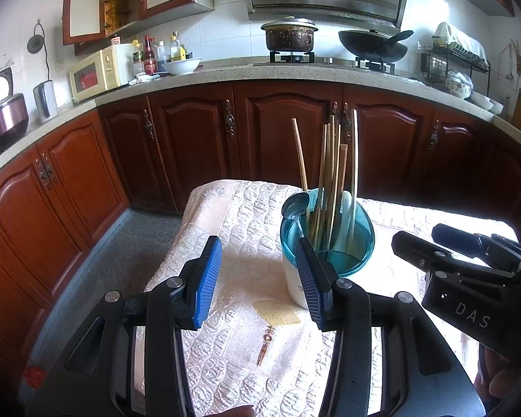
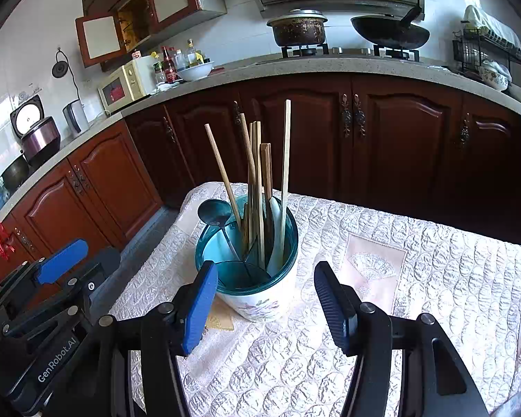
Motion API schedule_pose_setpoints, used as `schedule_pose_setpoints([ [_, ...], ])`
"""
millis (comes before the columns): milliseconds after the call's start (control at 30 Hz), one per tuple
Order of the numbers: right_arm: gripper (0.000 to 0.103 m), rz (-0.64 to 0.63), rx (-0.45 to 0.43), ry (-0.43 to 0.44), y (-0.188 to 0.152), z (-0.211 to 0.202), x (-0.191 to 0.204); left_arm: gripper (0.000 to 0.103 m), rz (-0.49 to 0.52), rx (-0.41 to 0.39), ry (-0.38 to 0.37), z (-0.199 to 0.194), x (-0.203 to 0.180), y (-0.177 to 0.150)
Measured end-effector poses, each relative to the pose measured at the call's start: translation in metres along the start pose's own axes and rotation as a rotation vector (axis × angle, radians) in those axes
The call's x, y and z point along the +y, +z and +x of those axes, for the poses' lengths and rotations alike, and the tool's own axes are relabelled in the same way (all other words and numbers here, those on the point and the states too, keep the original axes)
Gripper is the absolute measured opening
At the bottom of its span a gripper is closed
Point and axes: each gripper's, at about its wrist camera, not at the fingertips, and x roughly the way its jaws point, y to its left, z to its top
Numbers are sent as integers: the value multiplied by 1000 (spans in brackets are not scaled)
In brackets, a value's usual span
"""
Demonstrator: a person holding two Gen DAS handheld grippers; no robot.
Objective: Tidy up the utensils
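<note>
A: Item one, largest?
B: Tabletop [image 2: 434, 278], under a pale quilted cloth [image 2: 295, 365]. Dark wooden cabinets beyond its far edge.

A: Next?
B: Holder [image 2: 260, 299], a white pot with a teal rim, upright near the far left corner of the tabletop.

A: Its contents?
B: Chopsticks [image 2: 258, 191], a wooden bunch standing on end, some leaning. A pale spoon [image 2: 278, 236] among them. A metal ladle [image 2: 213, 212], bowl up, against the left rim.

A: Grippers?
B: Right gripper [image 2: 265, 309], jaws parted wide with nothing between the pads; the holder stands just past them, in line with the gap. Left gripper [image 1: 258, 281], jaws likewise apart and holding nothing; its right pad overlaps the holder's left side in its own view, contact cannot be told.

A: Smallest?
B: Yellow patch [image 1: 278, 312] with a tassel, sewn on the cloth at the holder's near side.
</note>
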Motion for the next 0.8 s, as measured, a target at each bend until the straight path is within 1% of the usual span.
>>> schedule_pose_setpoints([
  [800, 56, -6, 18, 2, 0, 7, 1, 43, -2, 8, -6, 4, 2, 1],
])
